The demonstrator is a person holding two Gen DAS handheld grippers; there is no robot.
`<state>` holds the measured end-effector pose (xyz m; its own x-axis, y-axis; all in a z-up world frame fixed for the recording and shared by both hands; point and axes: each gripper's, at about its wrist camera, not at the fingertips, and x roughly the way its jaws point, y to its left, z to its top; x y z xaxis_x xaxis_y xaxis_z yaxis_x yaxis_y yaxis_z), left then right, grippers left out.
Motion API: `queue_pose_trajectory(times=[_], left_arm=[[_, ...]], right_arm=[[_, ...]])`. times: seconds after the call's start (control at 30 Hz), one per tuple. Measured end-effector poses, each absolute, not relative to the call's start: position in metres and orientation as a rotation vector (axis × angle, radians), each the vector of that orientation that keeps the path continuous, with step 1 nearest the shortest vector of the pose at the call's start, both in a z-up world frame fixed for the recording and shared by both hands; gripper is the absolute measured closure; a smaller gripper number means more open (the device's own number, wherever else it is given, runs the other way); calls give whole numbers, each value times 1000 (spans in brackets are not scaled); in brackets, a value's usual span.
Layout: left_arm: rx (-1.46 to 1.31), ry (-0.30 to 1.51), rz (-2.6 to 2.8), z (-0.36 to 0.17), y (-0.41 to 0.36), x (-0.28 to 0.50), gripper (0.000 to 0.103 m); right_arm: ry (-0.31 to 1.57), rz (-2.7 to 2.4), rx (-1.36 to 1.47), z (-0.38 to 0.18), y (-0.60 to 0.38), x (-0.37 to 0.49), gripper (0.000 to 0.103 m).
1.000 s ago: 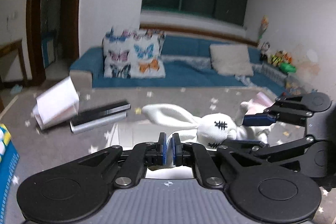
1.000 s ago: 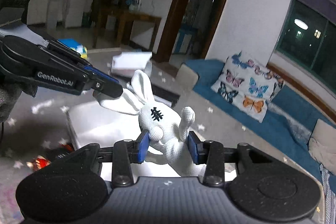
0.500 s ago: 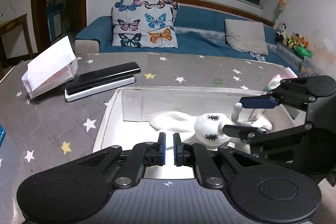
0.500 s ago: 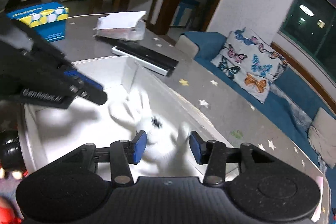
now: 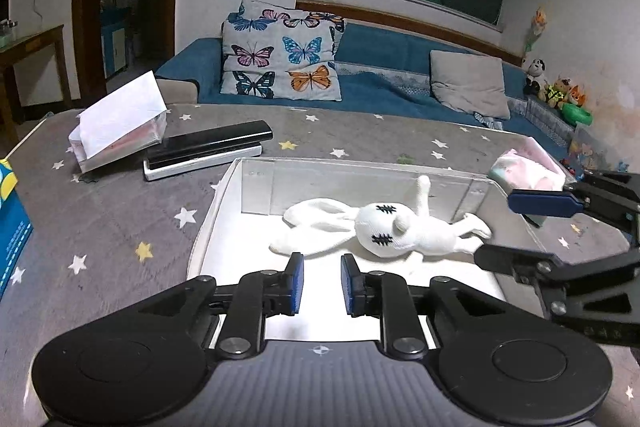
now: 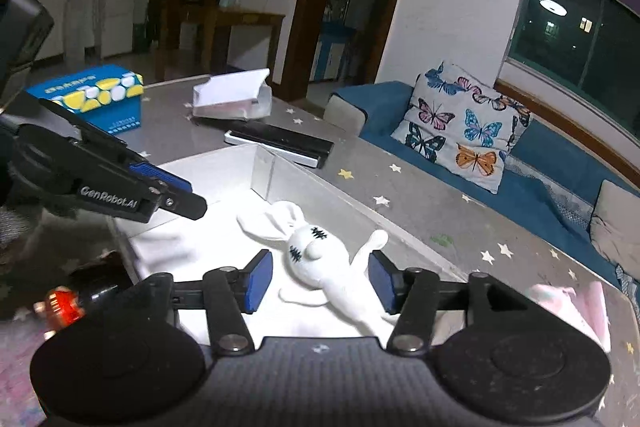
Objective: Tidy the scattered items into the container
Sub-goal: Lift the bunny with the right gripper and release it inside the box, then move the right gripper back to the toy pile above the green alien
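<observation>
A white plush rabbit [image 5: 384,231] lies on its side on the floor of the clear-walled container [image 5: 360,183]; it also shows in the right wrist view [image 6: 316,259]. My left gripper [image 5: 320,281] is partly open and empty, hovering over the container's near edge, just short of the rabbit's ears. My right gripper [image 6: 318,279] is open wide, its pads either side of the rabbit's body without touching it. The right gripper also shows at the right of the left wrist view [image 5: 532,227]. The container [image 6: 256,167] sits on a grey star-patterned table.
A black-and-white flat device [image 5: 208,151] and a white folded packet [image 5: 116,123] lie beyond the container's left corner. A blue box [image 6: 96,95] stands at the far left. A pink packet [image 5: 524,171] lies at the right. A red-capped dark object [image 6: 76,299] lies by the container's near left.
The rabbit was held up by the right gripper, was lowered into the container, and now lies released. The right gripper opened wide. The left gripper opened from nearly shut.
</observation>
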<state>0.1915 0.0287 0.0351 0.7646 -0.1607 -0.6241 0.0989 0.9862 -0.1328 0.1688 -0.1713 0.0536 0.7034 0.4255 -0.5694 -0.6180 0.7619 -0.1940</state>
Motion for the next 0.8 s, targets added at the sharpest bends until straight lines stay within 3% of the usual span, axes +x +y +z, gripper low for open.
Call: queue_pose_trajectory(times=[0.43,0.57,0.8], left_arm=[[-97,685,-128,40,18,147,81],[-86,684,-133,39,13,137,81],[-75,690,-131,35,7,121,81]], right_arm=[[517,607,-308,48,-191,100,39],[518,601,-295,45,-198,86,28],[524,599,-276,40,-202,64,26]])
